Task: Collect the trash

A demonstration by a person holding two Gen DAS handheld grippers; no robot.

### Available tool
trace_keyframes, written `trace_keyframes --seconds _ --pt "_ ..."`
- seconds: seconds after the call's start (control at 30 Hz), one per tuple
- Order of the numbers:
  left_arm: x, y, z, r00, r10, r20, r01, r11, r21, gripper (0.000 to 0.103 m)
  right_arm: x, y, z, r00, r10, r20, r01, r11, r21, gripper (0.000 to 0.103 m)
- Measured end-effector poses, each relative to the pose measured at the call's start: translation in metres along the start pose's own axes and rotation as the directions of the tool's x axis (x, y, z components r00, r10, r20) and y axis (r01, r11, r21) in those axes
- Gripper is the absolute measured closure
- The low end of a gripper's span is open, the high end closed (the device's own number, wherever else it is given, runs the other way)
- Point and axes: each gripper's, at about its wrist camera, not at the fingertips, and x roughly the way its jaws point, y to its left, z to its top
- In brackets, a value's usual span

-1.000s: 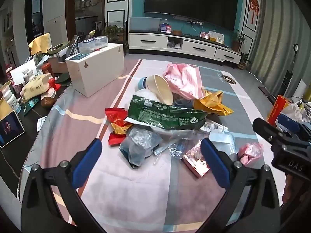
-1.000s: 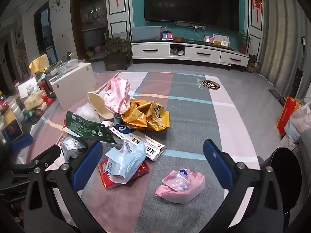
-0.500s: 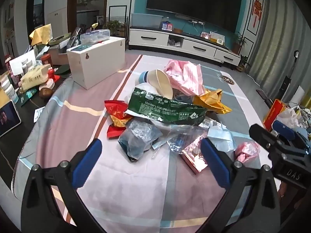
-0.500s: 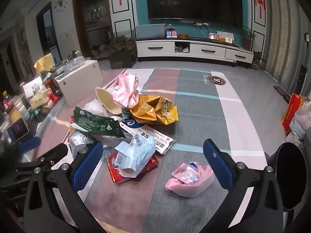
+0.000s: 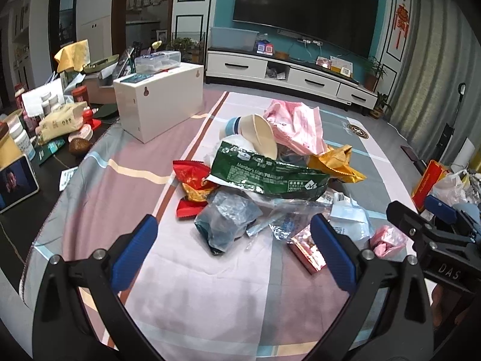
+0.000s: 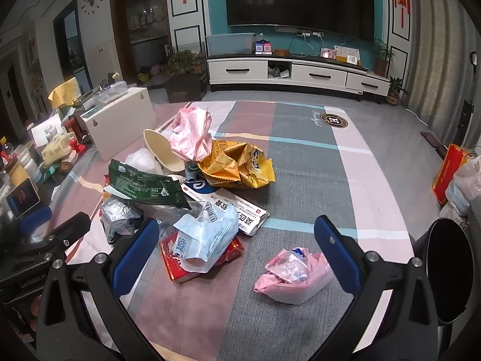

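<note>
1. Far left, clutter crowds the dark bench edge beyond the cloth: a small screen (image 5: 18,182), bottles and a white box (image 5: 159,102) standing on the striped cloth (image 5: 120,186).
2. Your left gripper (image 5: 231,249) hangs over the cloth's near side, its jaws spread wide and holding nothing, the blue pads (image 5: 133,252) apart either side of a grey plastic bag (image 5: 228,216).
3. The trash heap sits mid-cloth: a red wrapper (image 5: 192,180) at its left edge, a green packet (image 5: 264,174) lying across the middle, a paper cup (image 5: 261,135) tipped on its side behind it, a pink bag (image 5: 297,126) on top at the back, a yellow bag (image 6: 237,165) to the right.
4. Nearer you, a pale blue pouch (image 6: 204,237) lies on a red box (image 6: 186,264), touching it, with a white printed box (image 6: 237,207) just beyond.
5. Your right gripper (image 6: 237,249) hovers above the cloth, jaws likewise wide open and empty; a small pink bag (image 6: 288,273) lies apart from the heap, just inside the right pad.
6. Far right, a black bin (image 6: 451,270) stands beside the bench edge, with an orange carton (image 6: 448,168) and a white bag (image 6: 466,183) on the floor behind.
</note>
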Motion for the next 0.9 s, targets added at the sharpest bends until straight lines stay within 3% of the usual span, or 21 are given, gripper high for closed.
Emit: trace_keyframes --seconds 0.2,0.47,0.63,0.9 --pt "0.003 0.002 0.000 0.999 -0.039 -0.033 0.038 0.999 -0.021 0.002 0.001 0.001 -0.001 1.000 -0.004 -0.001 0.004 1.000 -0.005 0.003" --pt "0.000 0.000 -0.001 0.999 -0.037 -0.025 0.037 0.999 -0.010 0.002 0.000 -0.002 -0.001 1.000 -0.006 0.004 0.006 1.000 0.010 0.002" --pt "-0.005 -0.004 -0.001 1.000 -0.001 0.000 0.001 1.000 0.018 0.002 -0.001 -0.002 0.000 1.000 -0.004 0.004 0.004 1.000 0.006 0.003" --pt "-0.007 -0.001 0.000 0.999 -0.044 -0.004 0.044 0.999 -0.002 0.002 -0.003 -0.001 -0.001 1.000 -0.001 0.002 0.001 1.000 0.003 0.002"
